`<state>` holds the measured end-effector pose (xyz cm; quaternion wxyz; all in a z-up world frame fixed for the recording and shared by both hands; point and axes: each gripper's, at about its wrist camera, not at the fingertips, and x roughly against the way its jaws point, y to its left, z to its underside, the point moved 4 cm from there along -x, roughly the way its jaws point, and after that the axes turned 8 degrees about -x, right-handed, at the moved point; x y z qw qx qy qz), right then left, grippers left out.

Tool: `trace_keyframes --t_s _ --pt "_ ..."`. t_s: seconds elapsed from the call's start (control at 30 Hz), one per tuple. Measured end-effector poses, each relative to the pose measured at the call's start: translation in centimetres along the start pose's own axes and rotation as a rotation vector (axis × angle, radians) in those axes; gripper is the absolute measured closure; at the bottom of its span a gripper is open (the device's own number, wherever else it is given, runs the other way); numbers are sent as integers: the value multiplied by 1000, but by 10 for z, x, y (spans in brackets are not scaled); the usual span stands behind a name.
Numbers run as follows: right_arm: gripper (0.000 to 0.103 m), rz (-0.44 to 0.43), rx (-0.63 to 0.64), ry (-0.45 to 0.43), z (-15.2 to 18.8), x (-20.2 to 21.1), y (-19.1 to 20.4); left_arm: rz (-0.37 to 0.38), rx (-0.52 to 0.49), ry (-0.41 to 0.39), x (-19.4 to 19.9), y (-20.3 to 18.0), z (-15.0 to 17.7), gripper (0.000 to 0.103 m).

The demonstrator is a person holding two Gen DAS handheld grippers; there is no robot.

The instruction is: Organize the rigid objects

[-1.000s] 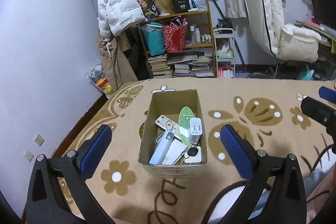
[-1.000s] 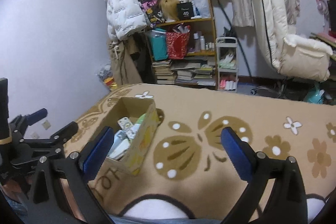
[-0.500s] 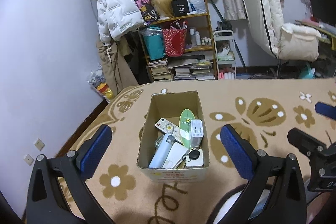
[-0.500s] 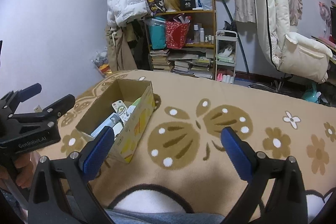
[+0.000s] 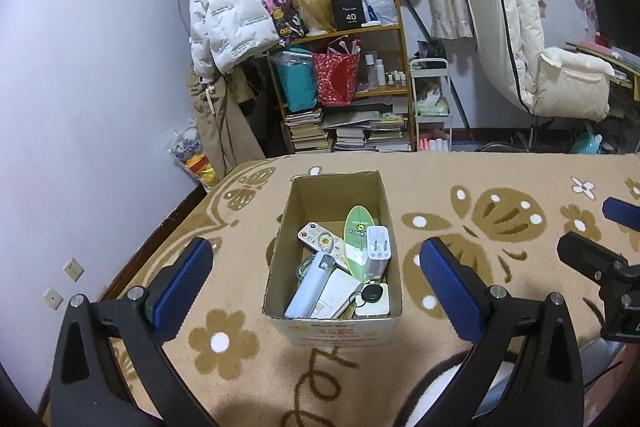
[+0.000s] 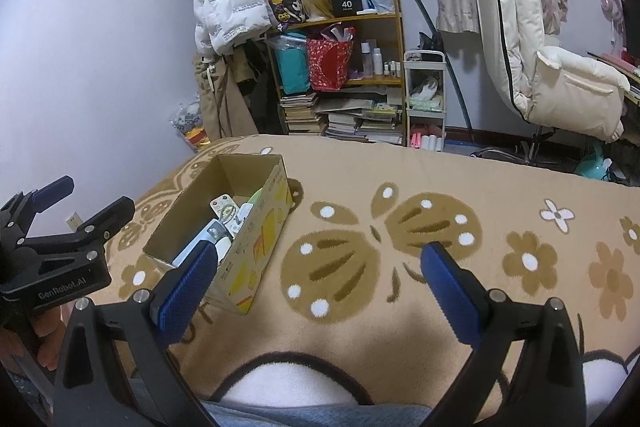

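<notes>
An open cardboard box [image 5: 276, 247] stands on a tan patterned blanket [image 5: 460, 179]. It holds several items: a white remote [image 5: 320, 238], a green oval card [image 5: 357, 233], a white charger [image 5: 378, 245], a pale blue cylinder [image 5: 308, 289] and a black round tag [image 5: 371, 294]. My left gripper [image 5: 316, 277] is open and empty, above and just in front of the box. My right gripper [image 6: 316, 275] is open and empty over the blanket, right of the box [image 6: 264, 227]. The right gripper also shows at the right edge of the left wrist view [image 5: 600, 247].
A cluttered wooden shelf [image 5: 348, 83] with books, bags and bottles stands behind the bed. A white puffer jacket [image 5: 224, 19] hangs on the left wall. A cream recliner chair [image 5: 532, 47] is at the back right. The blanket's left edge drops to the floor.
Both grippers have pulled back and risen a little. The box now sits farther from the left gripper. The right gripper has turned so the box shows more fully on its left.
</notes>
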<state>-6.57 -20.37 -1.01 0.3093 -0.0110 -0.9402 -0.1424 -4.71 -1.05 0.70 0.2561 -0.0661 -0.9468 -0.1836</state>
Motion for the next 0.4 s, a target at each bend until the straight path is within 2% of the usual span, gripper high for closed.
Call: trace_keyframes --t_s 0.4 --pt "0 3 -2 3 0 -2 -1 16 29 12 -4 7 3 1"
